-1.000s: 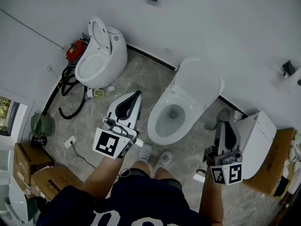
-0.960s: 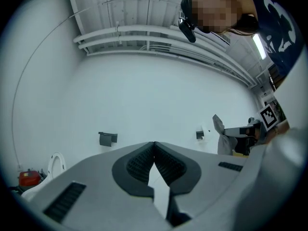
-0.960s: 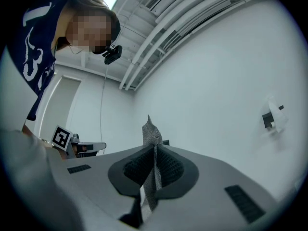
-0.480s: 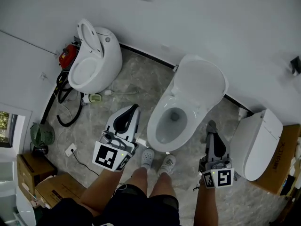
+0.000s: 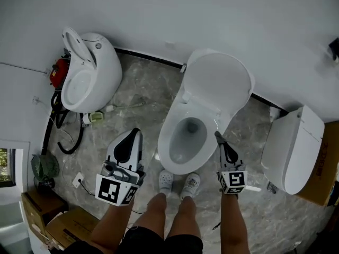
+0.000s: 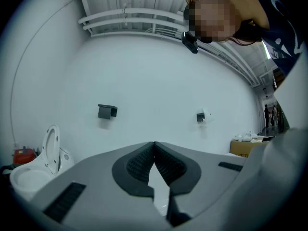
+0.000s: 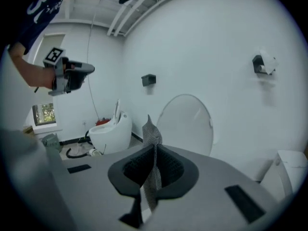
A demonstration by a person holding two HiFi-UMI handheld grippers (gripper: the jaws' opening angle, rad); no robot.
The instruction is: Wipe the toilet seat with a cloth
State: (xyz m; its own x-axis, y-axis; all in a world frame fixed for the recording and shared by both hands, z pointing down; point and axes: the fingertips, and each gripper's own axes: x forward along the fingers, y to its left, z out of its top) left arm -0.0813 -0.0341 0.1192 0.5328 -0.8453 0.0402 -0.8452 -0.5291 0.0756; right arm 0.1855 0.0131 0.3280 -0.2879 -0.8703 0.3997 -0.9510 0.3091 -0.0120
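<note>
A white toilet stands in the middle of the head view with its lid [image 5: 218, 82] raised and its seat rim [image 5: 166, 153] around the bowl. My right gripper [image 5: 216, 134] is at the rim's right side, shut on a thin grey mesh cloth [image 7: 151, 134] that sticks up above the jaws. The right gripper view looks past the gripper [image 7: 153, 146] at the upright lid [image 7: 185, 124]. My left gripper [image 5: 138, 132] hovers over the floor left of the bowl. Its jaws [image 6: 154, 144] are shut with nothing between them.
A second white toilet [image 5: 87, 73] stands at the left with a red device [image 5: 57, 71] and black hose [image 5: 62, 136] beside it. A third toilet [image 5: 292, 147] is at the right. Cardboard boxes [image 5: 37, 211] sit bottom left. The person's shoes [image 5: 180, 182] touch the bowl's front.
My right gripper with the cloth has moved left and forward, from beside the right-hand toilet to the middle toilet's rim. The head view has shifted; the left gripper stays left of the bowl.
</note>
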